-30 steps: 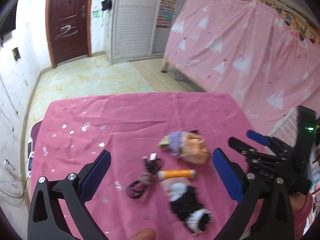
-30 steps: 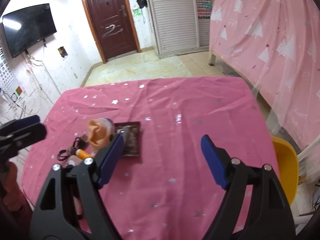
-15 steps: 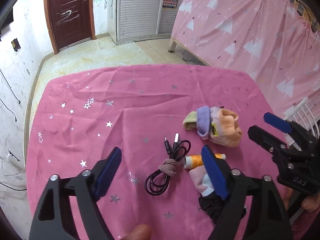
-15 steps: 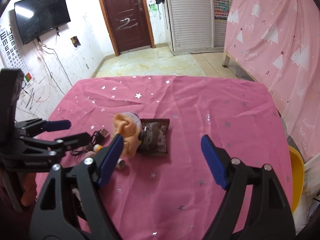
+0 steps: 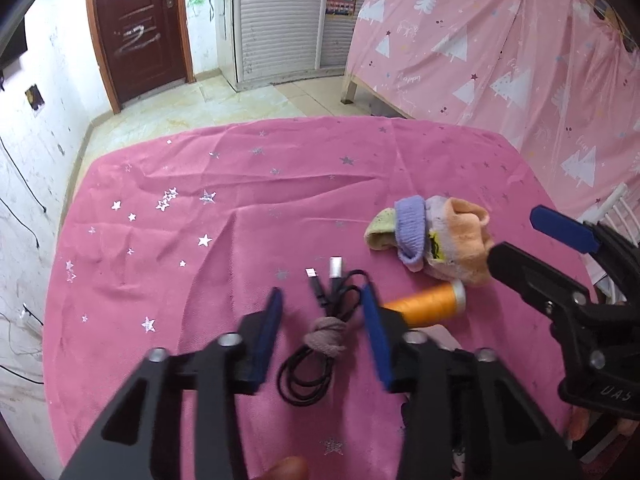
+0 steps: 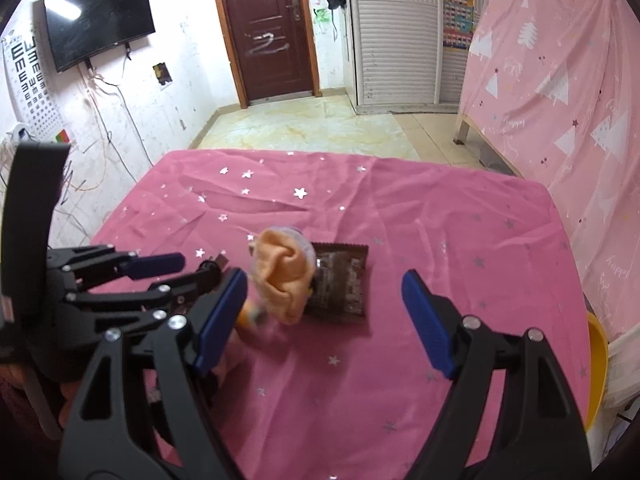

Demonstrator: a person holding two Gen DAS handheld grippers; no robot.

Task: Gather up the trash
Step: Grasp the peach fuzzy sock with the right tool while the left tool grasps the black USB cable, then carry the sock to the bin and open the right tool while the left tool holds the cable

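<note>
1. Pink starred tablecloth point(image 5: 280, 168) fills the frame's middle.
2. At lower centre, my left gripper point(image 5: 322, 320) is half-closed, straddling the coiled black cable point(image 5: 320, 344) and gripping nothing.
3. My right gripper point(image 6: 324, 312) gapes wide and empty; the brown wrapper point(image 6: 340, 284), long axis pointing away, lies dead ahead, so it's nearer.

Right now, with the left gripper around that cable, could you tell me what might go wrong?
1. The left gripper straddles the black cable, which hardly looks like trash; it may grab the wrong thing.
2. The orange spool lies close beside one finger and could get knocked and roll.
3. The brown wrapper, likely the real trash, is partly covered by the socks, so the right gripper may drag them.
</note>
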